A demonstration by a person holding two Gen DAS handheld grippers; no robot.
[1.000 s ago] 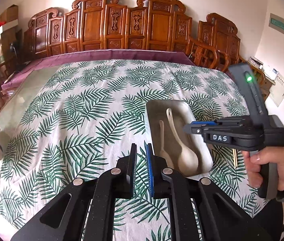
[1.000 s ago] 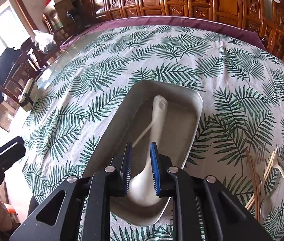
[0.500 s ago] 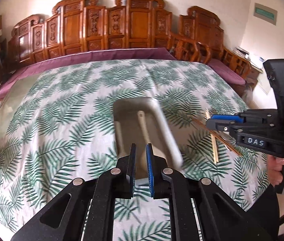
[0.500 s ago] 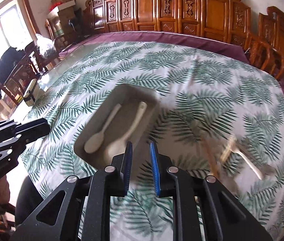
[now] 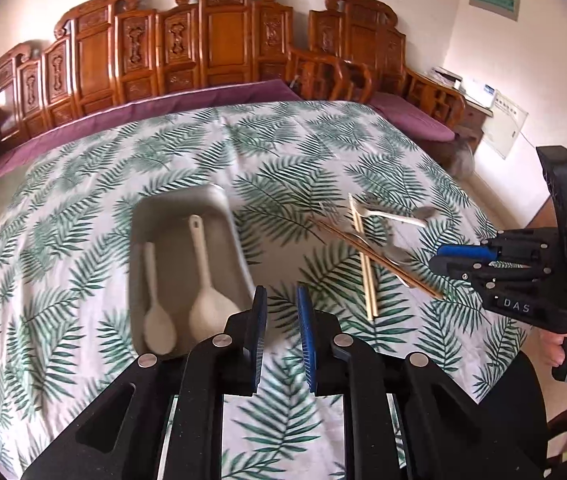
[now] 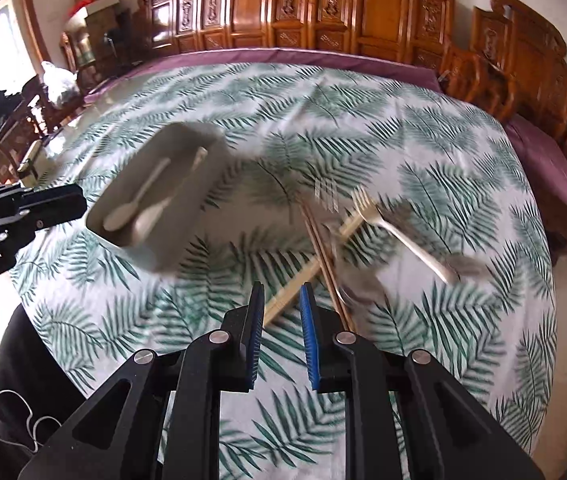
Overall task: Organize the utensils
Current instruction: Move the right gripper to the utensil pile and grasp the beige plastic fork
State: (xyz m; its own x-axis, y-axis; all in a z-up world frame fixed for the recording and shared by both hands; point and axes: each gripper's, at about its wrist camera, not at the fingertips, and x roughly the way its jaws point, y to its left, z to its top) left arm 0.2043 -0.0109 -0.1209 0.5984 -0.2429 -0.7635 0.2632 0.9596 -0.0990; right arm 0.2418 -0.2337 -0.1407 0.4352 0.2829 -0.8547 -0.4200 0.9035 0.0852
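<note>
Utensils: two white spoons [image 5: 187, 300] in my grey tray [image 5: 219, 208] | forks, chopsticks [image 5: 365, 268] loose on table [image 5: 83, 208] | left tool [image 5: 281, 332] spread, empty | right tool [image 6: 281, 332] spread, empty

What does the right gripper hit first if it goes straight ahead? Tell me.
The right gripper, jaws open and empty, points at the loose pile on the tablecloth. It would most likely meet the pale chopsticks first, right where they cross the dark chopsticks. Blur makes depth uncertain.
</note>
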